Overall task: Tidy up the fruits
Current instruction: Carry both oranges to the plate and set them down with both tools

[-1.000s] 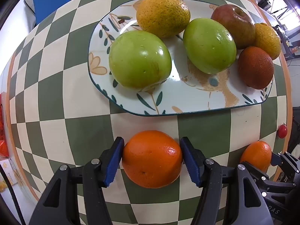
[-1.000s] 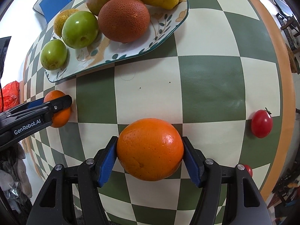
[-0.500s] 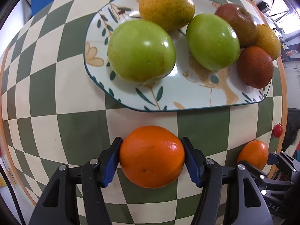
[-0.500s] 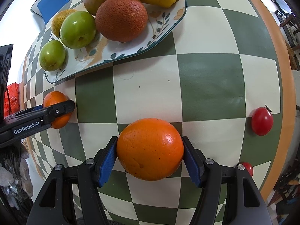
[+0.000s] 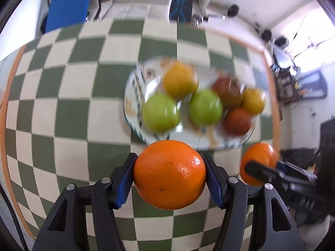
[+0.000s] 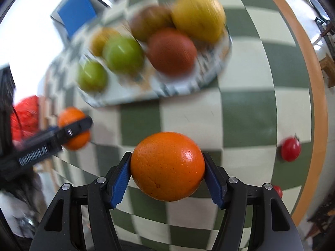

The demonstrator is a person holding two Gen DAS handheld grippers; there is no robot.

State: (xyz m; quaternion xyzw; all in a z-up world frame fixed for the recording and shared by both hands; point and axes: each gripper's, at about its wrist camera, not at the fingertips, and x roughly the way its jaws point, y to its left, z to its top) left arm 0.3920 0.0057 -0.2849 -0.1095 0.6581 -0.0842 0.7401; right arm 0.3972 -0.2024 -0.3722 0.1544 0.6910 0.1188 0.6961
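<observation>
1. Left gripper (image 5: 170,174): jaws closed on an orange (image 5: 169,174), blue pads pressed against both its sides; the fruit is held above the checkered table (image 5: 62,113), short of the plate (image 5: 130,96).
2. Right gripper (image 6: 167,167): jaws clamped on a second orange (image 6: 167,166), held the same way over the table.
3. Each gripper with its orange is visible at the edge of the other's view.
4. Plate: carries two green apples, two yellow fruits, a reddish apple and a dark red-brown fruit, all blurred.
5. Table: a cherry tomato (image 6: 290,149) lies near the orange rim on the right; another small red item (image 6: 277,190) sits partly hidden behind the right gripper's finger
</observation>
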